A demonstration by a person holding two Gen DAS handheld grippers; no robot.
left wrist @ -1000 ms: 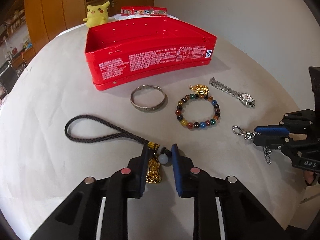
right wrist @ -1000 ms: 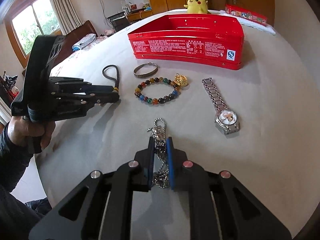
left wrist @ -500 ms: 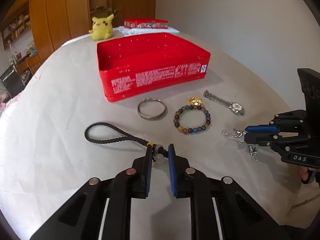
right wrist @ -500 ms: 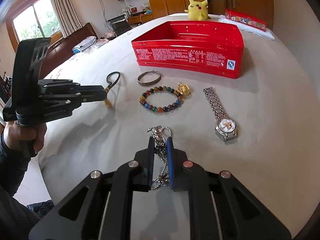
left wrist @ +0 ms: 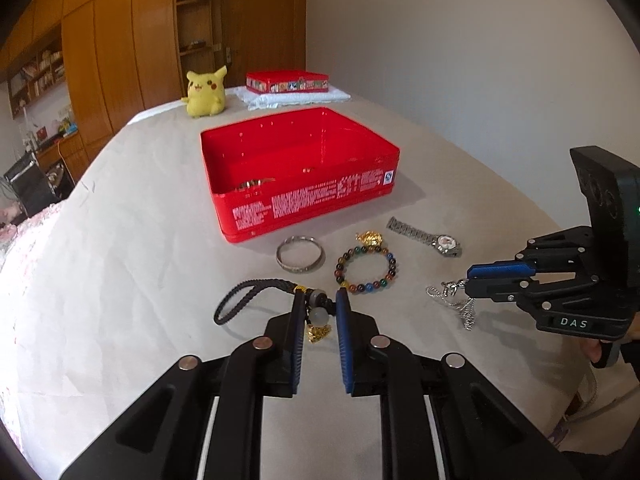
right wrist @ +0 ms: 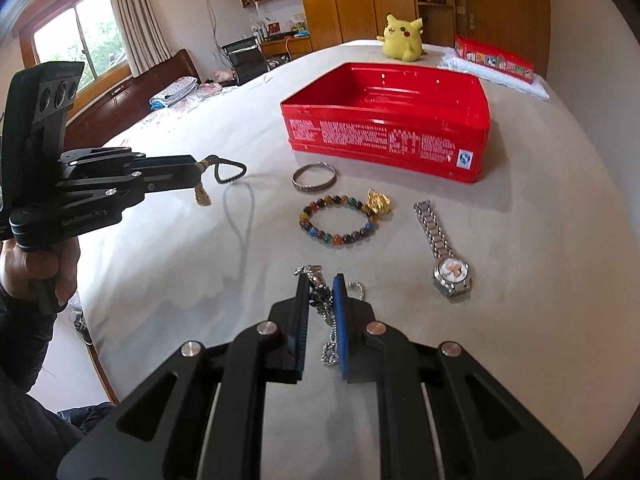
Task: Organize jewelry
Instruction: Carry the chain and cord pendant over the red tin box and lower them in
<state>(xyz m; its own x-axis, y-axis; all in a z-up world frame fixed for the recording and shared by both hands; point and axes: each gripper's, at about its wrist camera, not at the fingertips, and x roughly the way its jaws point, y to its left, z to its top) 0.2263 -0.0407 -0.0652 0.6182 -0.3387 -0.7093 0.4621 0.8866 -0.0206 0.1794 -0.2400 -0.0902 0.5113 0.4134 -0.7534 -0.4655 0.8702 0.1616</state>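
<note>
Open tablecloth (left wrist: 120,280) at 9 o'clock of the red tin (left wrist: 298,174); wall close past the table edge at 3 o'clock. Tin lidless, one gold-toned piece (left wrist: 250,185) on its floor near the front wall, otherwise bare. Left gripper (left wrist: 319,312) nearly closed on the black cord charm (left wrist: 256,298), lifted off the cloth; right gripper (right wrist: 320,296) nearly closed on the silver chain (right wrist: 326,312); three pieces still on the table at 6 o'clock of the tin: one silver bangle (left wrist: 299,258), one bead bracelet (left wrist: 366,270), one watch (left wrist: 426,237).

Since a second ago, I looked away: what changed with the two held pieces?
Both grippers rose: the left gripper closed on and lifted the cord charm; the right gripper lifted the silver chain. Bangle, bead bracelet, watch, red tin stayed.
</note>
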